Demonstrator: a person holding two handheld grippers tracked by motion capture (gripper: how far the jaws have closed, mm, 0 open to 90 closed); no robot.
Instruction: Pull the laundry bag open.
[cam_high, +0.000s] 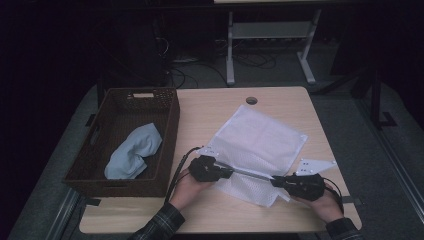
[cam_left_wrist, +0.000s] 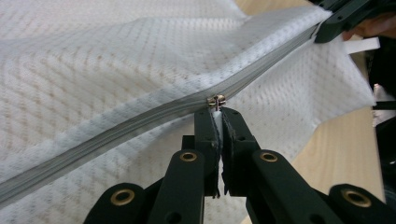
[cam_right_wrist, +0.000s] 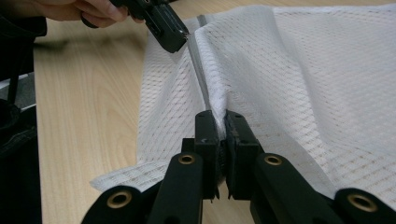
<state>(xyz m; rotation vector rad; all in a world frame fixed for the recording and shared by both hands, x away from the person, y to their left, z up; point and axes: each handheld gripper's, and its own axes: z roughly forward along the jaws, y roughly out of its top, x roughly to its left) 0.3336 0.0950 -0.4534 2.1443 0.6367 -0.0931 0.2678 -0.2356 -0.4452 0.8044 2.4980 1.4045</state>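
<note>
Overhead, a white mesh fabric bag with a grey zipper (cam_high: 255, 142) lies spread on the pale wooden counter (cam_high: 200, 115), toward its near right part. The left gripper (cam_high: 227, 171) and the right gripper (cam_high: 276, 179) meet the bag's near edge, with the zipper drawn taut in a straight line between them. A dark brown woven basket (cam_high: 170, 125) stands at the counter's left side, holding a crumpled light blue cloth (cam_high: 134, 150).

The left gripper view adds close detail: its fingers (cam_left_wrist: 233, 135) are pressed together on a white zipper pull tab (cam_left_wrist: 216, 116), just below a small metal slider (cam_left_wrist: 216, 99) on the closed zipper. The other gripper clamps the far end at upper right.

The right gripper view shows its fingers (cam_right_wrist: 205, 135) pinched shut on a fold of mesh at the zipper's end, the zipper line running away to the other gripper near a hand at top.
</note>
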